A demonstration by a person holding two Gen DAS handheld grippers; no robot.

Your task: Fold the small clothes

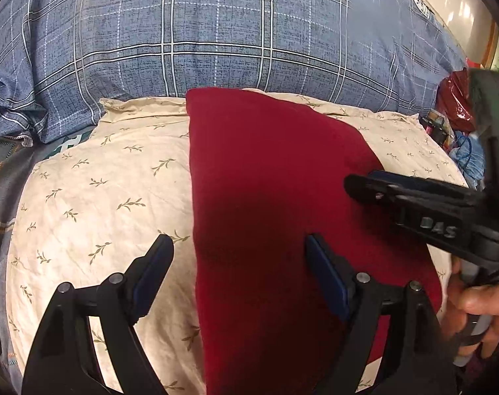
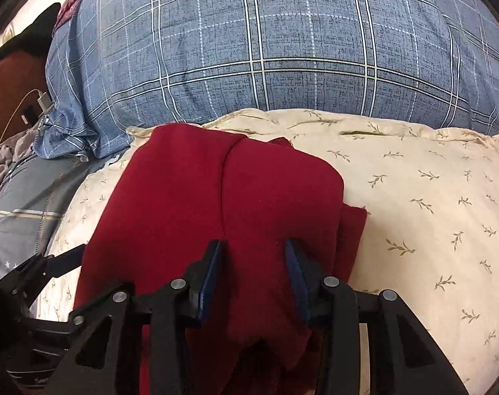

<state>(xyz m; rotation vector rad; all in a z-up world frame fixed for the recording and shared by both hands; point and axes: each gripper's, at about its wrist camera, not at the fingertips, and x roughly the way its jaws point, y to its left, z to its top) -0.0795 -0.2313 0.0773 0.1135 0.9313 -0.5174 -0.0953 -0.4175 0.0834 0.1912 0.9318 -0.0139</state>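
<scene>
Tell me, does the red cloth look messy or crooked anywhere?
A little. The red cloth on the cream pillow is folded unevenly: a lower layer sticks out past the top layer on its right edge, and a frayed bit pokes out at the far end.

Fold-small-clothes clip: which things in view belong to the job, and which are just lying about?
Job: red garment; cream pillow under it; left hand-held gripper; right hand-held gripper.
Lying about: plaid pillow; charger; red bag.
</scene>
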